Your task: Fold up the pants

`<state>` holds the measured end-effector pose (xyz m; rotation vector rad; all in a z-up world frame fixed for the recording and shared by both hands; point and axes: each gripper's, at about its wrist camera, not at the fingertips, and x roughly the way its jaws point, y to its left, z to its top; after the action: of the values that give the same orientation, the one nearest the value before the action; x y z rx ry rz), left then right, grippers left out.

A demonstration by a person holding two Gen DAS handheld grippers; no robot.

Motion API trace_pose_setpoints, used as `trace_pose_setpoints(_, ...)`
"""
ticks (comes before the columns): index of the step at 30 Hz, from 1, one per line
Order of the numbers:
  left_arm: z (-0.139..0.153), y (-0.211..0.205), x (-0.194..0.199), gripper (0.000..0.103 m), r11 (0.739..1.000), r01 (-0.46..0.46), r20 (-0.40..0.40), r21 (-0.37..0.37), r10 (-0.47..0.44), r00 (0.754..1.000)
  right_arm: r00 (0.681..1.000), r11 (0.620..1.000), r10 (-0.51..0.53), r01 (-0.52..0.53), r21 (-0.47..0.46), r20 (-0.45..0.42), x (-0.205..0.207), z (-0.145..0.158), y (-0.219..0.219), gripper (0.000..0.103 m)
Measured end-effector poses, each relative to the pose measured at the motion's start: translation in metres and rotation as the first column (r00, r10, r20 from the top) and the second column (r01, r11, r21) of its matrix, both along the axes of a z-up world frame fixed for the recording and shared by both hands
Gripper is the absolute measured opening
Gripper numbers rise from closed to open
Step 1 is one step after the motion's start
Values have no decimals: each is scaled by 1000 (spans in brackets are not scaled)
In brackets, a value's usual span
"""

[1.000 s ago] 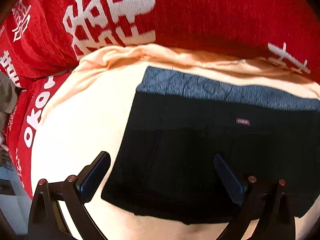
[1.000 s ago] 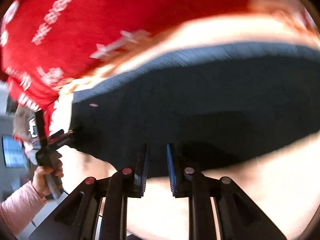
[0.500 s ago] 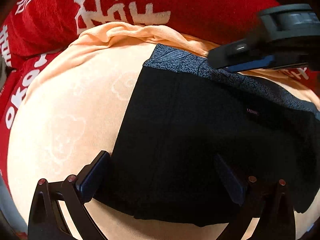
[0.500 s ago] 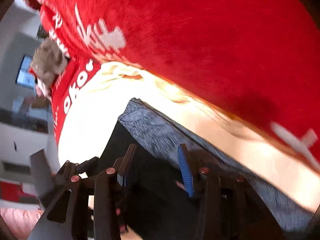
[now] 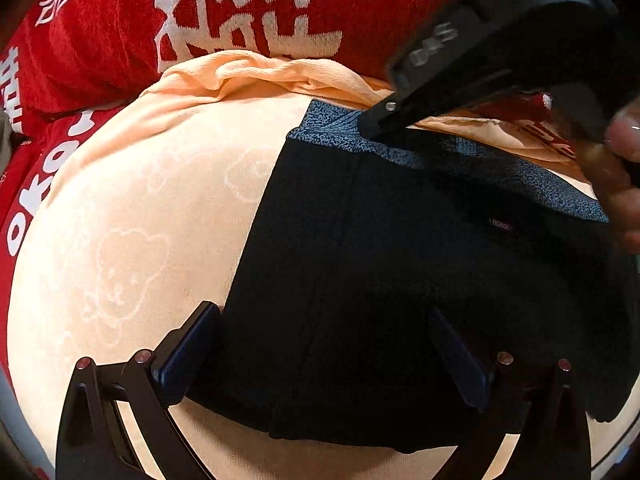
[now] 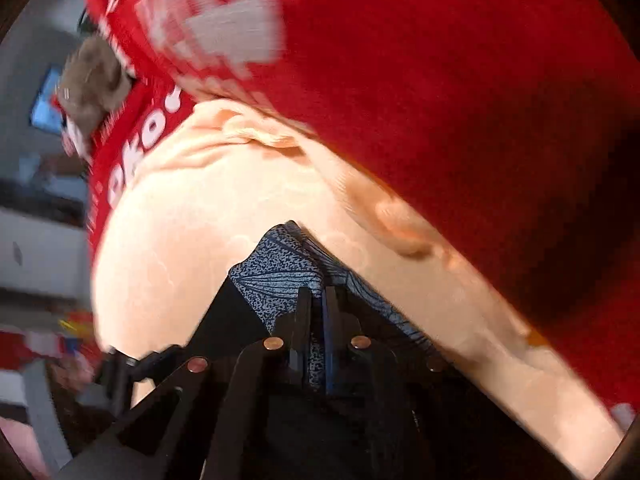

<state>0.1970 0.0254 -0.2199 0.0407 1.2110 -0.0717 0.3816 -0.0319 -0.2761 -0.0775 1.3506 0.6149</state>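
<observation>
Black pants (image 5: 360, 264) with a blue speckled waistband (image 5: 332, 132) lie folded flat on a peach cloth (image 5: 132, 220). My left gripper (image 5: 320, 344) is open, its fingers astride the near left corner of the pants, low over them. My right gripper (image 6: 316, 300) is shut on the waistband (image 6: 276, 276) at its far left corner; the fabric bunches between its fingers. In the left wrist view the right gripper (image 5: 376, 126) reaches in from the upper right with its tip on that corner.
A red blanket with white characters (image 5: 240, 12) rises behind the peach cloth and wraps its left side. The person's fingers (image 5: 616, 184) show at the right edge. A room background (image 6: 36, 200) lies off to the left.
My right gripper swung from the near edge of the pants to the far waistband corner and closed on it. My left gripper moved slightly forward, staying open.
</observation>
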Motion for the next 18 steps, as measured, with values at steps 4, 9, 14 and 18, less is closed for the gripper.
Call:
trace_pose_setpoints(4, 2, -1, -2, 103, 1000, 7, -13, -1, -7, 1000, 997, 995, -78, 79, -64, 19, 6, -9, 8, 8)
trace_pose_setpoints(9, 6, -3, 6, 103, 999, 21, -51, 28, -20, 998, 982, 982, -190, 190, -1, 0, -26, 20, -27, 31)
trace_pose_setpoints(14, 25, -19, 2, 103, 988, 90, -77, 127, -81, 994, 938, 938, -347, 347, 18, -27, -94, 49, -116, 46)
trace_pose_setpoints(18, 56, -42, -2, 103, 978, 126, -53, 168, -119, 991, 859, 859, -510, 512, 31, -52, -152, 62, -203, 46)
